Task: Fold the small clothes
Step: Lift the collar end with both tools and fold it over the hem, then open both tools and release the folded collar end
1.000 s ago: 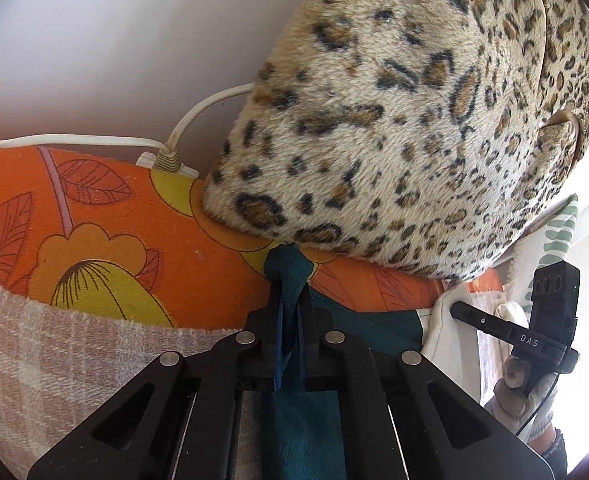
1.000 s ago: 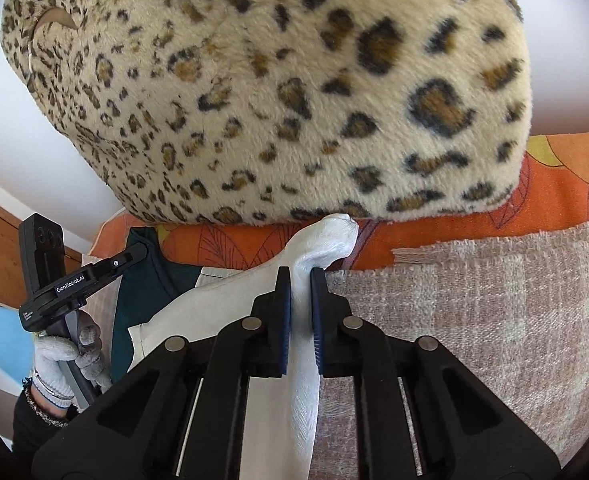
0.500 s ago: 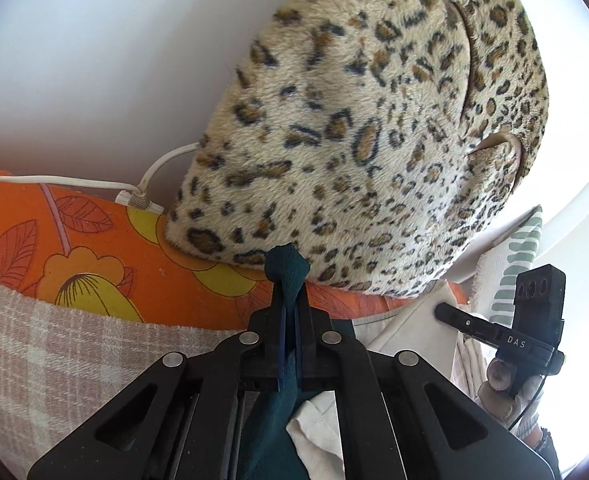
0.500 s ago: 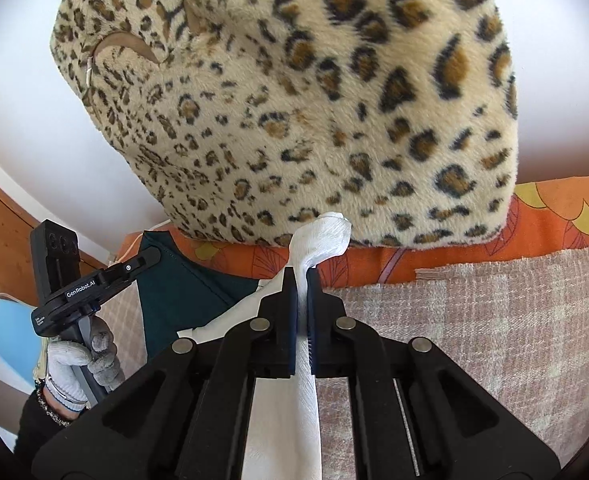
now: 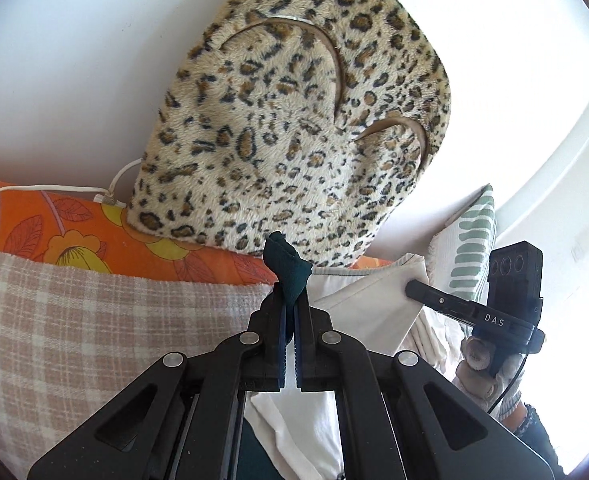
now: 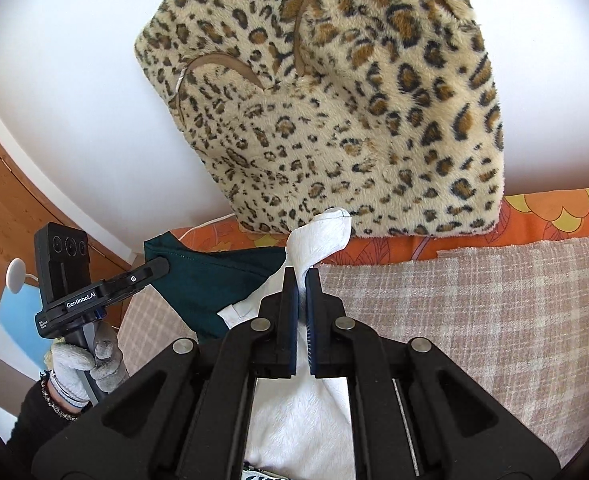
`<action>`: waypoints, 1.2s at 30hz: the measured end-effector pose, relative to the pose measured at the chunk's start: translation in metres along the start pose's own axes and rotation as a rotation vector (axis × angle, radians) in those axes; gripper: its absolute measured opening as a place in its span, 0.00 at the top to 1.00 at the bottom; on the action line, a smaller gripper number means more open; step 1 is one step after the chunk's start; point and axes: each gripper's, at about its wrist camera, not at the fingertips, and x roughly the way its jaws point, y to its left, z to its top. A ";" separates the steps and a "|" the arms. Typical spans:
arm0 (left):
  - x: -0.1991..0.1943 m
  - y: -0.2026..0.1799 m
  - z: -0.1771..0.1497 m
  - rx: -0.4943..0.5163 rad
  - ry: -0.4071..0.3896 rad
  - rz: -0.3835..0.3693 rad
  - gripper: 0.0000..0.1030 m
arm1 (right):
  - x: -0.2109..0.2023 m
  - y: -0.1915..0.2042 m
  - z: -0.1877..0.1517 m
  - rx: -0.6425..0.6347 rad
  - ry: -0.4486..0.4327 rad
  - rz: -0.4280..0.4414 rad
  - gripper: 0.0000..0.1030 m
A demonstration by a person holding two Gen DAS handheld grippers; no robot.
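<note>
A small garment hangs between my two grippers above a checked blanket [image 5: 94, 320]. Its dark teal part [image 6: 214, 280] is pinched at a corner by my left gripper [image 5: 290, 300], and a teal tuft [image 5: 286, 264] sticks out past the tips. My right gripper [image 6: 301, 276] is shut on the white part [image 6: 302, 420], whose white tuft [image 6: 326, 228] pokes out in front. Each gripper shows in the other's view: the right gripper [image 5: 410, 288] on white cloth [image 5: 374, 308], the left gripper [image 6: 164, 268] on the teal corner. Gloved hands [image 6: 90, 364] hold both handles.
A leopard-print cushion [image 5: 294, 120] leans on the white wall behind. Under it lies an orange floral sheet [image 5: 54, 224] with a white cable [image 5: 54, 189]. A green-patterned pillow [image 5: 470, 248] stands at the right. A wooden door [image 6: 6, 200] and a blue chair [image 6: 18, 312] are at the far left.
Both grippers have risen and drawn back from the cushion, lifting the garment off the blanket. The right jaws closed tighter on the white cloth.
</note>
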 end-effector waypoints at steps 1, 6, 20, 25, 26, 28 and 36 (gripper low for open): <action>-0.005 -0.004 -0.004 0.001 -0.001 -0.006 0.99 | -0.008 0.003 -0.004 -0.004 -0.007 0.003 0.95; -0.035 -0.014 -0.027 0.019 -0.002 -0.010 0.99 | -0.046 0.018 -0.033 -0.061 -0.032 0.005 0.95; -0.093 -0.040 -0.140 0.136 0.092 0.032 0.99 | -0.100 0.056 -0.173 -0.193 -0.011 -0.023 0.95; -0.098 -0.032 -0.182 0.162 0.148 0.070 0.99 | -0.108 0.057 -0.221 -0.250 0.006 -0.066 0.95; -0.099 -0.030 -0.189 0.166 0.151 0.077 0.99 | -0.109 0.055 -0.228 -0.251 0.010 -0.069 0.95; -0.101 -0.028 -0.200 0.182 0.159 0.093 0.99 | -0.112 0.053 -0.242 -0.264 0.017 -0.093 0.95; -0.104 -0.028 -0.233 0.270 0.202 0.150 0.99 | -0.110 0.053 -0.282 -0.348 0.054 -0.181 0.95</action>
